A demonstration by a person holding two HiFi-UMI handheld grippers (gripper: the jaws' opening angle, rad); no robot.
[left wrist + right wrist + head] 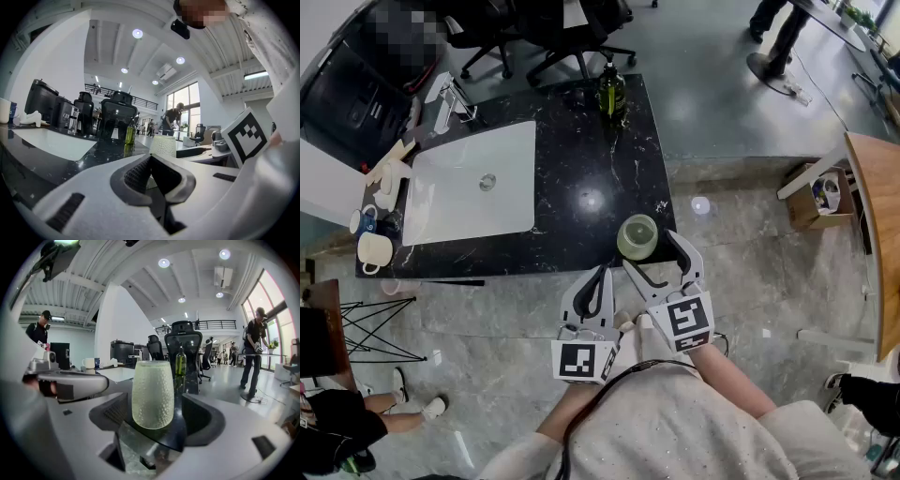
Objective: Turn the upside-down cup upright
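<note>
While the right gripper (649, 253) stands with its jaws spread wide, the cup (637, 237) sits between them on the near right corner of the black counter (581, 141). A gap shows on either side, so neither pad presses it. The cup is pale green and translucent. Its wall is dimpled, its top is flat, and it narrows to a rounded lower end. From above, its top shows a paler disc inside a darker ring; whether that end is open, or holds anything, cannot be told.

A white sink (441, 202) in the counter's left half shows only its drain. A green bottle (611, 90) stands at the counter's far edge, and a white mug (375, 249) stands at its left end. The left gripper (602, 277) has its jaws closed on nothing, just off the counter's near edge.
</note>
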